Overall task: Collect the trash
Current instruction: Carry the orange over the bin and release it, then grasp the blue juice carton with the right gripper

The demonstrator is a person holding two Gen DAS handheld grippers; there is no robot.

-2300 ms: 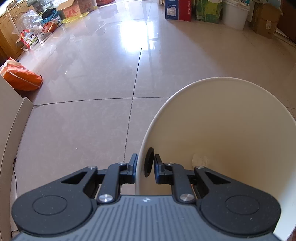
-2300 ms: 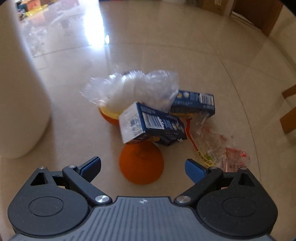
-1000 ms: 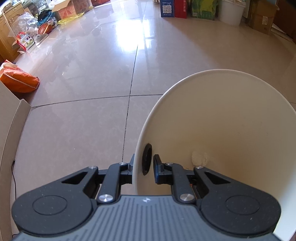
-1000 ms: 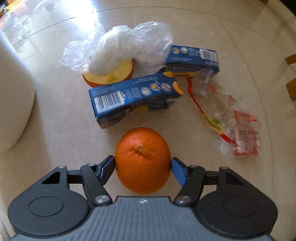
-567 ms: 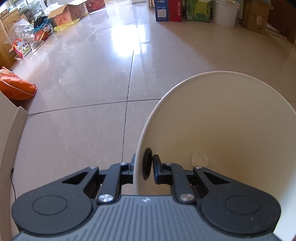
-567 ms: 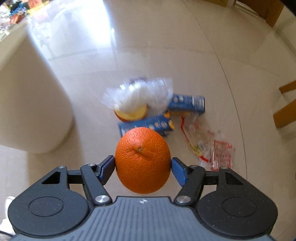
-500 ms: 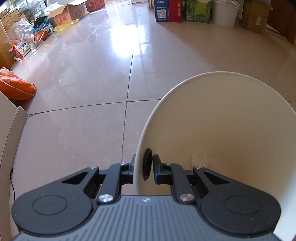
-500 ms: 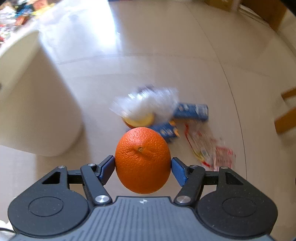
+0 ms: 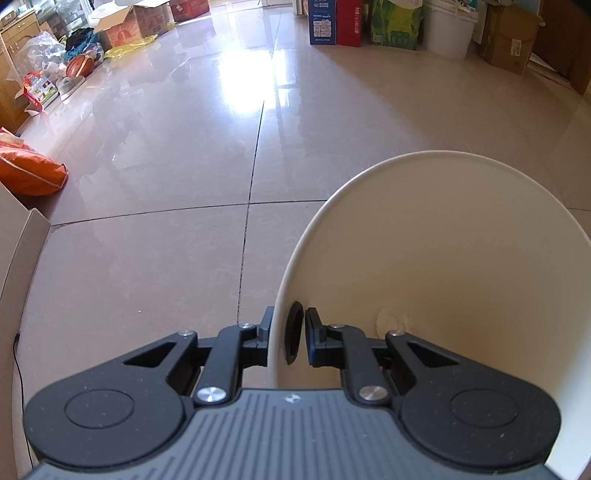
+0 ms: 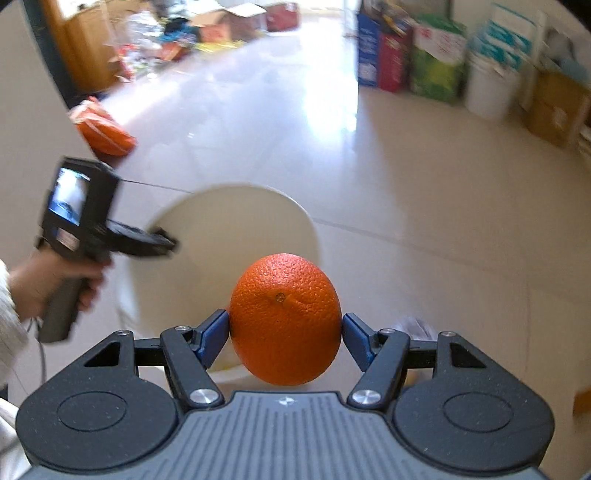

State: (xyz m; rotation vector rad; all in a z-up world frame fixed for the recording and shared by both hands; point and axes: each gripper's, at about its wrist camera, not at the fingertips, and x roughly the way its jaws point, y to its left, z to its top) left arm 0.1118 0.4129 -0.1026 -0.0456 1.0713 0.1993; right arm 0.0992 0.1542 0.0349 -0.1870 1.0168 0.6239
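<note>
Gleaming wide and bare ahead: glossy beige tiled floor (image 9: 177,155), crossed by dark grout lines, hemmed only at the far wall by stacked cartons (image 9: 334,20) and a white pail (image 9: 448,31), and at the left by boxes, a basketball (image 9: 79,65) and an orange bag (image 9: 27,173).

Standing close at the near right of the left wrist view: cream bin (image 9: 443,236), smooth matt plastic, round-mouthed, thin rim curving up and over. Clenching that rim at its near left edge: left claw (image 9: 286,334), one black finger outside the wall, the other inside beside a dark oval hole.

Gripping an orange (image 10: 284,319) across its middle: right claw (image 10: 284,332), blue pads pressing both flanks. Showing pebbled, bright skin, rounded and whole, with a small stem dimple facing the camera. Hanging in the air in front of the bin's open mouth, background smeared by blur.

Grasping the left tool's grey handle at the left edge: a hand (image 10: 55,280) in a pale knitted sleeve.
</note>
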